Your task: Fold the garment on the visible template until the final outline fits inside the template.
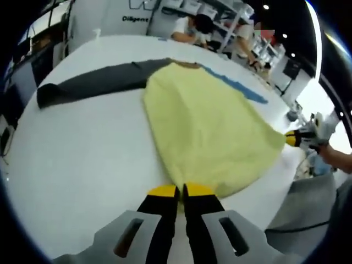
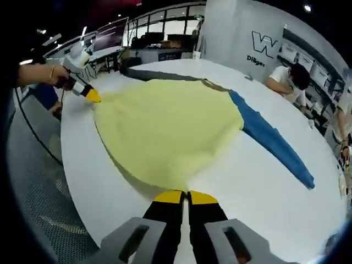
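A yellow garment (image 1: 209, 126) (image 2: 165, 121) lies spread flat on the white table (image 1: 82, 165) (image 2: 247, 192). Its dark grey sleeve (image 1: 93, 82) (image 2: 159, 74) stretches out to one side and its blue sleeve (image 1: 242, 88) (image 2: 275, 143) to the other. My left gripper (image 1: 181, 191) is shut on one corner of the bottom hem; in the right gripper view it sits at the far hem corner (image 2: 91, 94), held by a hand. At the other hem corner my right gripper (image 2: 185, 196) is shut on the cloth, and it also appears at the garment's right edge (image 1: 294, 137).
The table's rounded edge runs close under both grippers, with grey floor (image 2: 38, 181) beyond it. People sit at desks behind the table (image 1: 192, 27) (image 2: 289, 80). Monitors (image 2: 110, 33) and shelving stand at the back.
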The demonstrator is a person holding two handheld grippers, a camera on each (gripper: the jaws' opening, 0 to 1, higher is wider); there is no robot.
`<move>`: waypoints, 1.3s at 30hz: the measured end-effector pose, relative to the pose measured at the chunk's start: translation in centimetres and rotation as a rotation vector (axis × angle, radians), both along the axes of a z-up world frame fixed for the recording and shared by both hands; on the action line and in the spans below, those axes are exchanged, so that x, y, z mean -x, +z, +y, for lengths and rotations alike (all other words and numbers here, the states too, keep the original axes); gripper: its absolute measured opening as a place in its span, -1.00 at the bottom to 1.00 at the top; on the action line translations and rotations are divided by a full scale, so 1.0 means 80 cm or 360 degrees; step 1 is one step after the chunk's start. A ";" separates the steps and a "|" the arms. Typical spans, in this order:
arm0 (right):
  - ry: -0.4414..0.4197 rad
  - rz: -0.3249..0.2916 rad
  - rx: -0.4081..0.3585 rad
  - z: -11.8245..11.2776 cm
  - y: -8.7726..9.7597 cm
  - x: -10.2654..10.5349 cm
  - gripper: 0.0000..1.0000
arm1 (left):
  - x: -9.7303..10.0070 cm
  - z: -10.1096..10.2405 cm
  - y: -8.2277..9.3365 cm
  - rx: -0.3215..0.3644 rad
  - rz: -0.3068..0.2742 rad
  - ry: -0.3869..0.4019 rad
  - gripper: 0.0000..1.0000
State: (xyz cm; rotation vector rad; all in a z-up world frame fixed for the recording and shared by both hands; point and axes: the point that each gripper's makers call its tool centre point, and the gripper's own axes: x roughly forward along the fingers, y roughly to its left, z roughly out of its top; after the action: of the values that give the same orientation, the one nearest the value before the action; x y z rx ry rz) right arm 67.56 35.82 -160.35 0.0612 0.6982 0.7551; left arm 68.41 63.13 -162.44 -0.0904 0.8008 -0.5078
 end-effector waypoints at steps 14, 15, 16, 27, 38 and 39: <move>0.0187 0.0080 0.0505 -0.027 -0.072 0.062 -1.00 | 0.043 0.004 -0.057 -0.0034 0.0161 -0.0028 -0.96; 0.0189 0.0118 0.0471 -0.027 -0.089 0.069 -1.00 | 0.047 -0.003 -0.061 -0.0043 0.0179 -0.0032 -0.95; 0.0201 0.0111 0.0505 -0.030 -0.094 0.070 -1.00 | 0.047 -0.001 -0.062 -0.0046 0.0176 -0.0030 -0.95; 0.0097 -0.0260 0.0872 -0.078 -0.057 0.036 -1.00 | 0.048 0.011 -0.057 -0.0013 0.0225 0.0103 -0.95; 0.0155 -0.0539 0.1067 -0.080 -0.013 0.056 -1.00 | 0.055 0.014 -0.031 0.0013 0.0147 0.0135 -0.95; 0.0180 -0.0512 0.1036 -0.074 -0.004 0.063 -1.00 | 0.059 0.012 -0.023 0.0020 0.0133 0.0129 -0.95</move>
State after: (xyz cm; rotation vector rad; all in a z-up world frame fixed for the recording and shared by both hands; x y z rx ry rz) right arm 62.53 29.91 -160.65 -0.6835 0.6123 0.5961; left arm 63.66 64.10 -164.31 -0.1562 0.8717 -0.4345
